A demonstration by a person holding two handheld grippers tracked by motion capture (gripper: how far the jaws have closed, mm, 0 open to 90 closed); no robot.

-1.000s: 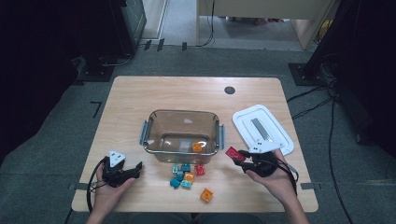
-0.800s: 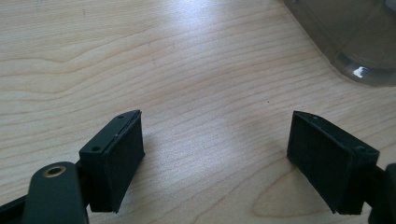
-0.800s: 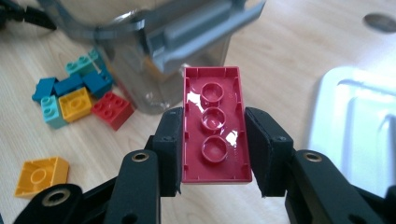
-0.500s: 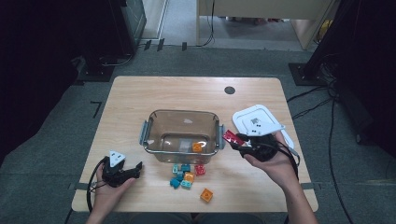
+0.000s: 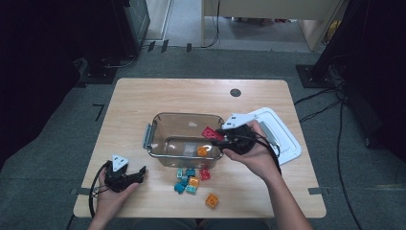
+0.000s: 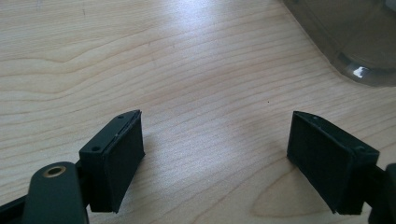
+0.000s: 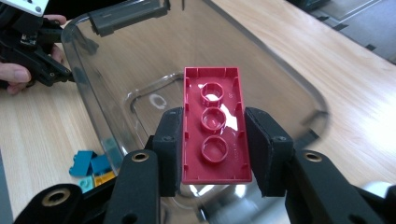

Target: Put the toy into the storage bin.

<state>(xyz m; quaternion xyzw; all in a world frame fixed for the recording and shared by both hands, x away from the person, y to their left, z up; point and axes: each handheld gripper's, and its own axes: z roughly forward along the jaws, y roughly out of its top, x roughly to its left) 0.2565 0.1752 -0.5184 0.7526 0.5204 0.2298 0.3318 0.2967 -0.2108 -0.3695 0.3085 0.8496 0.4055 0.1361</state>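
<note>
Sorting toy bricks into a clear container, seen partway through. At the left of the high view, the left gripper (image 5: 136,173) rests on the wooden table (image 5: 143,100) near the front edge, apart from the bricks; in the left gripper view its jaws stand wide apart with only bare wood between them, and a corner of the container (image 6: 355,42) lies beyond. To its right sits the container (image 5: 158,125), a clear plastic box with a grey clip on its left end. One orange brick (image 5: 202,151) appears to lie on its floor, so at least one piece seems to be stowed. Just in front of the box a loose cluster waits on the table: teal bricks (image 5: 182,184), a yellow-orange one (image 5: 194,181), a small red one (image 5: 205,174), and, a little nearer the front edge, a separate orange brick (image 5: 211,200). Farther right, the right gripper (image 5: 219,135) is held over the right part of the box, its jaws closed at a narrow setting on a red brick (image 7: 215,126), gripped by its long sides with the hollow underside facing the camera. The white lid (image 5: 282,134) lies to the right of the box, off it. Judged from this, the red brick is about to go in; the cluster, the single orange brick and probably the lid remain.
</note>
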